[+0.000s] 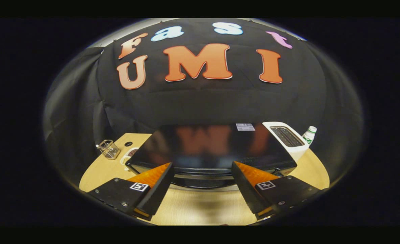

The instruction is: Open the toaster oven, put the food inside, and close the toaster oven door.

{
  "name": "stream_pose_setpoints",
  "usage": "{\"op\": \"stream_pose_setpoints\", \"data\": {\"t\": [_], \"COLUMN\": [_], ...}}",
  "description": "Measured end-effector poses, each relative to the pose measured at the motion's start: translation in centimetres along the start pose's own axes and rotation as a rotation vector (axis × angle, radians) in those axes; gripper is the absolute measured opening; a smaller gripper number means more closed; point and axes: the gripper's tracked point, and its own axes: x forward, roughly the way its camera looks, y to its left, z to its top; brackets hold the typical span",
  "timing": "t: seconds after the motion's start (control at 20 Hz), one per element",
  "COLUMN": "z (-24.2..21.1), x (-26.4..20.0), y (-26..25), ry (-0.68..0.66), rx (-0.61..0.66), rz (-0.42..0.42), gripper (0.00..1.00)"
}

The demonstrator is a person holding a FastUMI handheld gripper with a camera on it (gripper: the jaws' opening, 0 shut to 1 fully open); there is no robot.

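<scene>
Off beyond the left finger, a small glass jar (108, 149) sits on the wooden table (200, 206), well apart from the action, and just beside it something round and pale peeks out from behind the oven's corner, too hidden to name. Now the gripper (201, 174) itself: fingers spread wide, nothing between them but bare table, nothing pinched. Straight ahead, just beyond the fingertips, there's the toaster oven (206, 149), a broad dark box with a glossy top that throws back reflections, and its door handle (203, 176), a pale bar, runs across the front right in the gap between the two fingers. The door looks closed from here. My read: this is a stiff, heavy appliance that won't budge, so the handle is the place to grab; it's a rigid bar, likely smooth and a bit slippery, so a centred pinch on the middle of it should stop the door twisting as it swings down on its hinge. Glass door panels don't like knocks, so easy does it. Past the right finger, a white toaster (286, 137) stands at the oven's far corner, with a white bottle (309, 134) just beyond it. The food I can't pick out
</scene>
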Motion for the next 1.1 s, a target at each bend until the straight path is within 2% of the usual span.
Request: {"op": "stream_pose_setpoints", "data": {"t": [0.2,0.4,0.5,0.7,0.85,1.0,1.1], "z": [0.4,0.1,-1.0,-3.9,-7.1,-11.4,-14.4], "x": [0.3,-0.8,-1.8,-4.3,-6.2,-7.3,-7.5], "y": [-0.5,0.3,0.3,0.8,1.3,1.6,1.6], "ry": [-0.044,-0.081,-0.082,-0.034,0.032,0.151,0.255], "rx": [-0.062,-0.027,-0.054,-0.085,-0.114,-0.065,0.01], "rz": [-0.022,0.016,0.031,0.048,0.102,0.177,0.191], "gripper": [0.98,0.79,0.69,0.68,0.68,0.68,0.68]}}
